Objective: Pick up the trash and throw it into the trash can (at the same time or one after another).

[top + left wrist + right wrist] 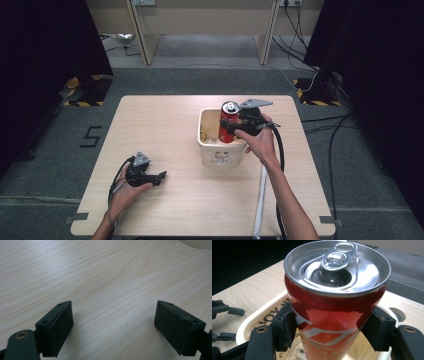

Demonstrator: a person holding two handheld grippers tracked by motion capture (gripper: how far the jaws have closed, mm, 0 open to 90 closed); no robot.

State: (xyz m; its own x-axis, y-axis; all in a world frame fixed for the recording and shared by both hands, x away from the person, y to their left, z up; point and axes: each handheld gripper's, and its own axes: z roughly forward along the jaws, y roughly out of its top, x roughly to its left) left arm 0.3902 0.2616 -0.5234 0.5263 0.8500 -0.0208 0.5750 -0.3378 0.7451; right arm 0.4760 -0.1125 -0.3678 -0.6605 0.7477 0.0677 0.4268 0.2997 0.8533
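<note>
A red drink can (228,121), opened at the top, is held upright over the cream bin (216,155) on the table. My right gripper (234,126) is shut on the red can (332,322), one pad on each side of its body, with the bin's rim (252,320) below. My left gripper (161,176) rests low on the table at the front left, open, with bare wood between its pads (60,327).
A white strip (260,200) lies along the table's right front. The left gripper (224,312) is seen far off at the left of the right gripper view. Cables trail on the floor around the wooden table (150,120).
</note>
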